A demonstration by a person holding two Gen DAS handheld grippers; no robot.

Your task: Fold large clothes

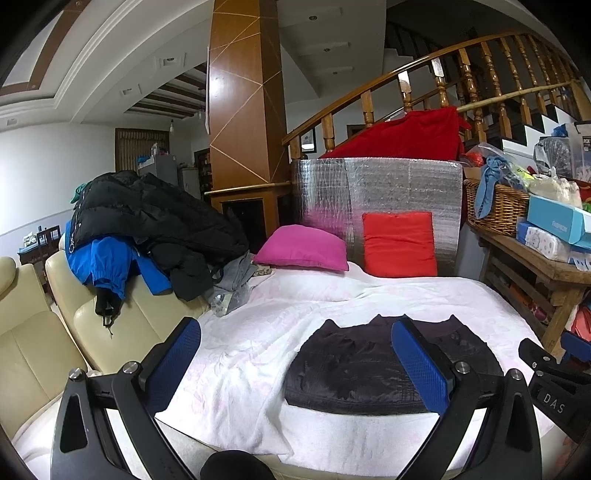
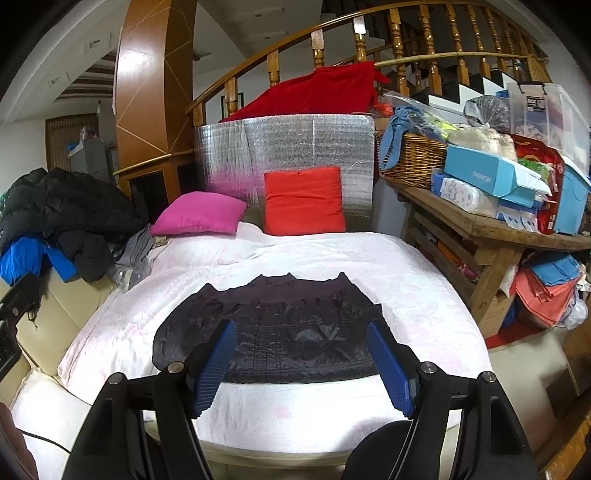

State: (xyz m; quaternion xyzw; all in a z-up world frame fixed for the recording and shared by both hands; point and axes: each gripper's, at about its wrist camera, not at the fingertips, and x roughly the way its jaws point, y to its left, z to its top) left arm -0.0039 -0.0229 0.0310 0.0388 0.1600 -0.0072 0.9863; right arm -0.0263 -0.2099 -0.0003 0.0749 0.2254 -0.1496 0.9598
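Hand-held grippers, left (image 1: pixel 295 354) and right (image 2: pixel 301 349), spread; folded dark jacket (image 2: pixel 273 332) on white bedspread (image 2: pixel 332 254); staircase railing (image 2: pixel 369 29) behind.

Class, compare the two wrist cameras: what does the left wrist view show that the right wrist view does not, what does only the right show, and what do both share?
Only the left wrist view shows the cream sofa cushions at full width, plus the right claw's black body at its right edge.

Only the right wrist view shows the clear storage bin in full and the stacked orange cloths under the wooden table.

Both share the dark folded jacket on the white blanket, the pink pillow, the red pillow, and an open, empty claw: left claw, right claw.
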